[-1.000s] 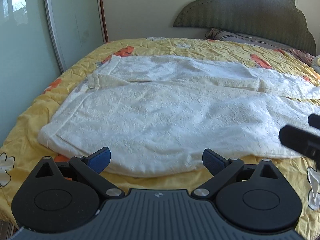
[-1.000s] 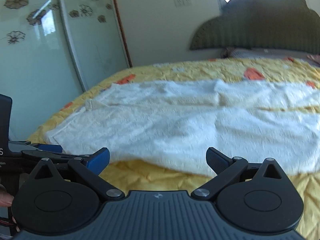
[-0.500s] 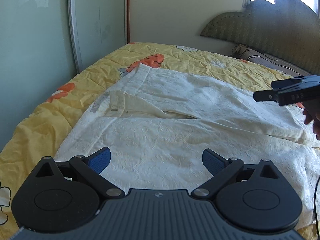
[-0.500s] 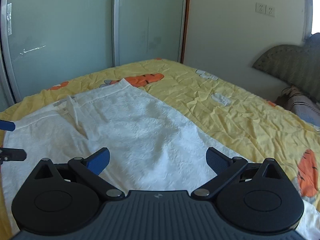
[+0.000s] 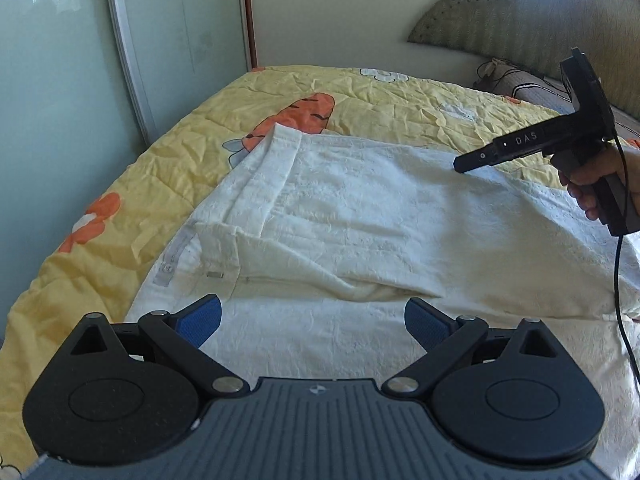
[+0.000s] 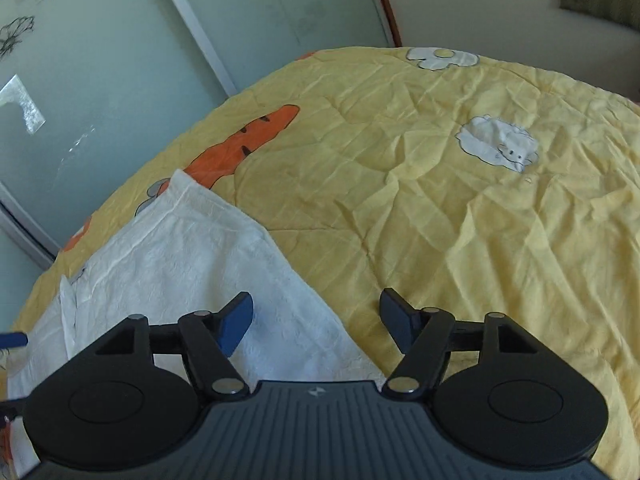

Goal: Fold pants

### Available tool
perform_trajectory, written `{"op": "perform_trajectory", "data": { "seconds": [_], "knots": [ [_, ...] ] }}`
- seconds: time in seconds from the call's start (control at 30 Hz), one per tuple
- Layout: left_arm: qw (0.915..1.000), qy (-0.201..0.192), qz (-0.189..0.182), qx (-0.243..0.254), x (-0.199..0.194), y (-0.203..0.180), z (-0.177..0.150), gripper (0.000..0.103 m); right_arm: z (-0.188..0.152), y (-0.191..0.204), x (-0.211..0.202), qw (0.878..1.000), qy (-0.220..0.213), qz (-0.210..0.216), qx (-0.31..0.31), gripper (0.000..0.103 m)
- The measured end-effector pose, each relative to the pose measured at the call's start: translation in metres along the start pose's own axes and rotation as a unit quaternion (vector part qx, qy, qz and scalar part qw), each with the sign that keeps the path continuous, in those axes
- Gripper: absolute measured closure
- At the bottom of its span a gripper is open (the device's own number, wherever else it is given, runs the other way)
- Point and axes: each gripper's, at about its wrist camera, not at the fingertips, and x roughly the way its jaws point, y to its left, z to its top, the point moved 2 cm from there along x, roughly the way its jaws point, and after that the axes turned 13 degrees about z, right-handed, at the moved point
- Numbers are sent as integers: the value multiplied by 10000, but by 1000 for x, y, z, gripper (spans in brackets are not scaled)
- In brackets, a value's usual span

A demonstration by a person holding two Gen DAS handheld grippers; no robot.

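White textured pants (image 5: 380,216) lie spread flat on the yellow bedspread (image 5: 172,168), waistband to the left with the fly open. My left gripper (image 5: 312,320) is open and empty, low over the near pant leg just below the fly. My right gripper (image 6: 316,318) is open and empty, over the far edge of the pants (image 6: 192,264). The right gripper also shows in the left wrist view (image 5: 460,167), its tip close above the far leg; contact is unclear.
The bedspread (image 6: 460,200) has orange carrot and white sheep prints. Sliding glass wardrobe doors (image 5: 72,72) stand along the left side of the bed. A grey padded headboard (image 5: 528,20) and a pillow are at the back right.
Both grippers have moved forward over the bed. The left one has closed in on the fly and waistband. The right one has swung to the far edge of the pants and tilted down.
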Motion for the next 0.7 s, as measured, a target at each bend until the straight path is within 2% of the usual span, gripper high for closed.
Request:
{"op": "perform_trajectory", "data": {
  "seconds": [0.03, 0.07, 0.1, 0.13, 0.17, 0.23, 0.27, 0.3, 0.37, 0.43, 0.5, 0.57, 0.6, 0.63, 0.67, 0.7],
  "knots": [
    [10000, 46, -32, -9, 4, -1, 6, 3, 0, 4, 1, 9998, 72, 24, -160, 35],
    [9999, 100, -92, -58, 9, -3, 13, 3, -3, 9, 1, 9995, 136, 49, -288, 59],
    [9996, 131, -217, -141, 14, -3, 23, 3, -6, 15, 3, 9986, 191, -71, -490, 72],
    [9990, 159, -339, -228, 20, -4, 31, 3, -9, 26, 6, 9960, 238, -278, -820, 74],
    [9983, 217, -410, -343, 27, -4, 41, 3, -14, 38, 7, 9919, 287, -466, -1144, 82],
    [9957, 349, -543, -668, 43, -3, 61, 5, -25, 70, 5, 9755, 218, -1039, -1925, 85],
    [9930, 380, -643, -916, 51, -1, 72, 5, -33, 89, 6, 9609, 198, -1322, -2424, 85],
    [9896, 386, -742, -1172, 57, 1, 81, 5, -43, 111, 6, 9412, 169, -1566, -2989, 86],
    [9800, 520, -985, -1649, 71, 6, 98, 6, -62, 143, 6, 9064, 182, -1889, -3773, 86],
    [9652, 569, -1399, -2137, 81, 13, 111, 4, -88, 173, 8, 8580, 260, -2220, -4625, 86],
    [9503, 874, -1630, -2505, 96, 17, 119, 5, -113, 193, 10, 8246, 329, -2319, -5150, 86],
    [9344, 1162, -1841, -2819, 111, 20, 122, 5, -131, 202, 13, 8027, 410, -2364, -5460, 86],
    [9290, 1325, -1876, -2903, 118, 20, 121, 12, -138, 205, 15, 7964, 432, -2376, -5545, 86],
    [9228, 1525, -1858, -3012, 125, 22, 118, 27, -142, 205, 16, 7962, 449, -2362, -5552, 86],
    [9173, 1676, -1870, -3091, 130, 23, 113, 36, -144, 204, 16, 7983, 468, -2351, -5525, 86],
    [9142, 1764, -1913, -3105, 132, 23, 108, 63, -147, 204, 16, 8000, 463, -2347, -5503, 86]
  ]
}}
